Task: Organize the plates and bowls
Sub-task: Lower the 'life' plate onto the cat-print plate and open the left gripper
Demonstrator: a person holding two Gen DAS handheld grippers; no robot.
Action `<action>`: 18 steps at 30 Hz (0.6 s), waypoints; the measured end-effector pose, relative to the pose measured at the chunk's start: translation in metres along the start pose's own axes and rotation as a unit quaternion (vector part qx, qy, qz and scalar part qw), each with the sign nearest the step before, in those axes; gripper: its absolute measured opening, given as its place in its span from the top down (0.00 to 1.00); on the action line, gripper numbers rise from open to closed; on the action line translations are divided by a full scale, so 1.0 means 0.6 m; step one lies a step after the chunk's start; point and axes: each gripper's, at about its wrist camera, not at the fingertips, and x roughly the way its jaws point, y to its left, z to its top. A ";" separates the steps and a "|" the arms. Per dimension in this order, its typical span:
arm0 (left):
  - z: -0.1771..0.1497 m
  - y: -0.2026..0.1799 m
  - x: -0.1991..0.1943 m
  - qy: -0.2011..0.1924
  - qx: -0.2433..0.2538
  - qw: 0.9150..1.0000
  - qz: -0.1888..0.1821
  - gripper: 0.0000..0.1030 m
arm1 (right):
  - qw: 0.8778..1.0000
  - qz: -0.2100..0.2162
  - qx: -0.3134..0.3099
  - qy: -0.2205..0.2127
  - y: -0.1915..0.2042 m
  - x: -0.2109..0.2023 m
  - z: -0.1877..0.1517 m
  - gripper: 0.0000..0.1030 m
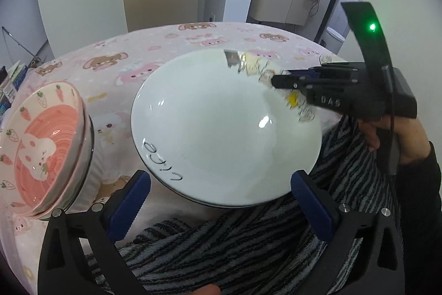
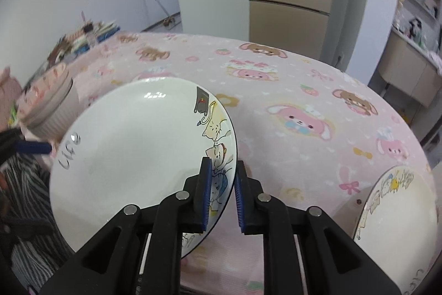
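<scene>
In right claw (image 2: 222, 192): white plate (image 2: 132, 156)

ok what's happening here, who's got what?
A person with a gripper in each hand is sorting dishes on a table with a pink cartoon cloth. The right gripper is shut on the rim of a white cartoon plate, holding it tilted above the table. The left gripper is open and empty, just below that plate. Stacked pink bowls sit to the left, and a second plate lies to the right.
</scene>
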 end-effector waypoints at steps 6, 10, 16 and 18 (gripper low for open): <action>-0.003 -0.006 -0.009 -0.018 0.002 1.000 0.001 0.00 | 1.000 -0.011 -0.007 0.000 0.002 0.000 0.000 0.87; 0.000 -0.010 -0.019 -0.038 -0.001 0.999 -0.001 0.00 | 1.000 -0.020 0.006 -0.007 -0.003 -0.009 0.001 0.54; 0.024 -0.028 -0.044 -0.073 -0.002 0.997 -0.002 0.00 | 0.999 -0.010 0.030 -0.037 -0.021 -0.045 0.007 0.19; 0.035 -0.040 -0.055 -0.091 -0.001 0.996 0.008 0.00 | 0.998 -0.001 0.044 -0.054 -0.029 -0.068 0.006 0.12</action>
